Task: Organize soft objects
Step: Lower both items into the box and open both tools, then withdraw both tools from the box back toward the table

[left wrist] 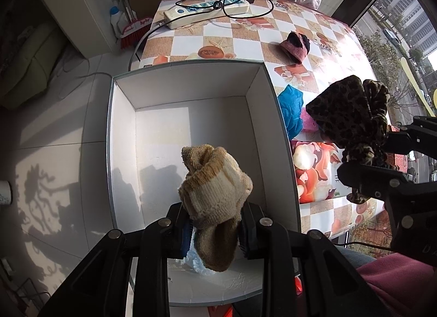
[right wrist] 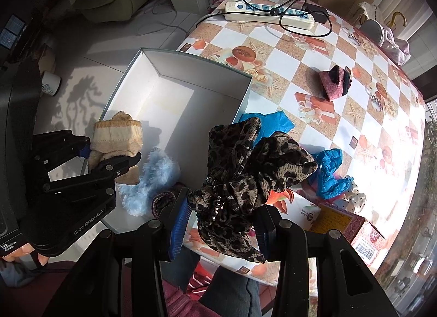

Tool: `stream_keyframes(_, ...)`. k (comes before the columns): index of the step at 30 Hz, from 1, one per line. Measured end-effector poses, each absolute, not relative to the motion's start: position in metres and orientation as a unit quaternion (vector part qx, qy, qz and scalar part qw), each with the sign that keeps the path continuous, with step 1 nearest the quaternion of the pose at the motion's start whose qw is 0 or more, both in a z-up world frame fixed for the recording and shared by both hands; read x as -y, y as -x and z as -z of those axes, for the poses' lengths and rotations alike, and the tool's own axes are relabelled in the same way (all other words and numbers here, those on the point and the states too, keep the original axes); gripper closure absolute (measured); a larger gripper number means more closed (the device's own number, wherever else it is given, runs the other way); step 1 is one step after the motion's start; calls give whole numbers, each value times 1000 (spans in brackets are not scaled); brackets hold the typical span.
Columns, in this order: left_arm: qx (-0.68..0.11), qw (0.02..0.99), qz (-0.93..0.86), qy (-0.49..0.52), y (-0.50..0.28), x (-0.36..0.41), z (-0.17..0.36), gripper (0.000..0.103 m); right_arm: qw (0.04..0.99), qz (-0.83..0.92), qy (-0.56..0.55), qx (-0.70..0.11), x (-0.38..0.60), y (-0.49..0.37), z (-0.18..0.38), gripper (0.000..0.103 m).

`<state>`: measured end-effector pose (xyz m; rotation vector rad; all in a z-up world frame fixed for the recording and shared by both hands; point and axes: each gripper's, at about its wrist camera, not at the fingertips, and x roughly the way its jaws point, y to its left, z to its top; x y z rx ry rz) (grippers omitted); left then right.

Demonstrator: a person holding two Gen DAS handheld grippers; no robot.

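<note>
My left gripper [left wrist: 215, 231] is shut on a beige knitted sock [left wrist: 215, 196] and holds it over the near end of an open white box [left wrist: 191, 114]; the sock also shows in the right wrist view [right wrist: 117, 136]. My right gripper [right wrist: 221, 221] is shut on a leopard-print bow scrunchie [right wrist: 245, 164] and holds it above the table, just right of the box [right wrist: 153, 93]; it also shows in the left wrist view [left wrist: 352, 114]. A fluffy light-blue item [right wrist: 148, 183] and a small dark knitted piece [right wrist: 164, 199] lie in the box.
On the checkered table [right wrist: 341, 76] lie a pink-and-black item [right wrist: 334, 82], blue cloth [right wrist: 327, 172], a spotted white item [right wrist: 352, 196], small cartons [right wrist: 355, 226] and a power strip with cables [right wrist: 269, 13]. The box overhangs the table's left edge, above the tiled floor [left wrist: 54, 131].
</note>
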<state>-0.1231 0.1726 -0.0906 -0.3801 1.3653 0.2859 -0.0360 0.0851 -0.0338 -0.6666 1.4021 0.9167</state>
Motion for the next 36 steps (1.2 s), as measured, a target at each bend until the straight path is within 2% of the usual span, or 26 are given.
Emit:
stream_keyframes(18, -635, 737, -153, 174, 128, -181, 103, 72, 597, -435, 284, -611, -121, 47, 41, 59)
stream_keyframes(19, -634, 737, -155, 174, 129, -182, 103, 69, 595, -436, 287, -611, -123, 49, 42, 59)
stream_keyframes(21, -633, 738, -160, 173, 130, -183, 103, 56, 593, -438, 292, -610, -125, 51, 44, 58)
stream_keyframes(23, -630, 739, -168, 169, 131, -183, 103, 29, 589, -438, 294, -612, -125, 51, 46, 54)
stream_keyframes(24, -629, 739, -170, 170, 132, -184, 103, 26, 591, -436, 295, -611, -125, 51, 46, 51)
stream_keyframes(26, -631, 736, -171, 177, 133, -185, 104, 24, 591, -436, 293, -612, -125, 49, 46, 50)
stream_keyframes(27, -634, 732, -170, 183, 133, -186, 106, 24, 592, -434, 291, -614, -125, 48, 45, 46)
stream_keyframes(28, -636, 728, -169, 192, 134, -187, 107, 23, 593, -433, 288, -615, -125, 46, 45, 31)
stream_keyframes(29, -635, 726, -168, 204, 135, -189, 109, 21, 598, -431, 282, -613, -124, 45, 43, 24)
stream_keyframes(30, -634, 724, -167, 213, 135, -190, 111, 20, 606, -427, 280, -610, -123, 43, 41, 21)
stream_keyframes(32, -638, 716, -169, 226, 134, -193, 115, 10, 605, -425, 268, -618, -121, 37, 41, 21)
stream_keyframes(33, -642, 710, -168, 233, 134, -194, 118, 7, 601, -422, 263, -625, -120, 34, 42, 14)
stream_keyframes(34, -643, 708, -165, 243, 133, -195, 119, 5, 600, -420, 256, -631, -118, 31, 42, 9)
stream_keyframes(36, -634, 708, -163, 263, 133, -198, 118, 5, 604, -416, 246, -634, -112, 25, 39, 9)
